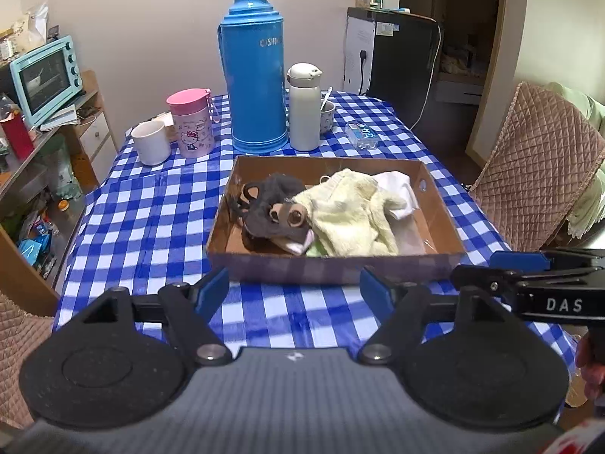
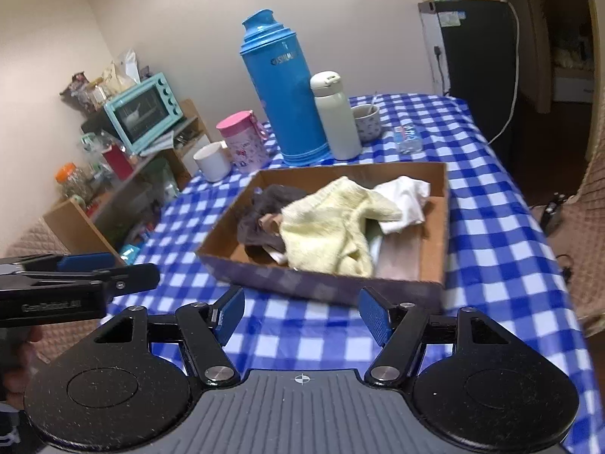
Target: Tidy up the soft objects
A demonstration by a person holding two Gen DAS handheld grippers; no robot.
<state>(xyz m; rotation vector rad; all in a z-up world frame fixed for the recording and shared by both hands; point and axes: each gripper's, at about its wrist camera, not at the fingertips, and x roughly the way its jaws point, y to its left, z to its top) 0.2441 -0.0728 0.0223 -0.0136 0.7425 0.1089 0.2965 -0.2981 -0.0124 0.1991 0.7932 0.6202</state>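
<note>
two hand-held grippers hover above a table covered in a glossy blue and white checked cloth (image 1: 151,227), both aimed down at a shallow cardboard tray (image 1: 440,212) that sits in the middle of the table. the left gripper (image 1: 295,287) has its blue-padded jaws spread wide with nothing between them; the right gripper (image 2: 300,312) is likewise open and empty, just short of the tray's near wall. all the soft things lie inside the tray: a pale yellow knitted garment (image 1: 348,215), loose and nubbly, heaped in the centre; a dark grey plush toy (image 1: 272,208) with round tan eyes to its left, partly under the yellow knit; and a crumpled white cloth (image 1: 401,193) at the far right corner. it looks as if the gathering is done or nearly so. if tidying goes on, a good move would be to lower one gripper straight onto a raised fold, pinch deep enough to catch the limp fabric, and use the other to steady the light tray so it does not slide on the slick cloth. behind the tray stand hard items to avoid: a tall blue plastic thermos (image 1: 257,72), a slim white flask (image 1: 304,108), a pink lidded cup (image 1: 191,123) and a white mug (image 1: 151,142).
</note>
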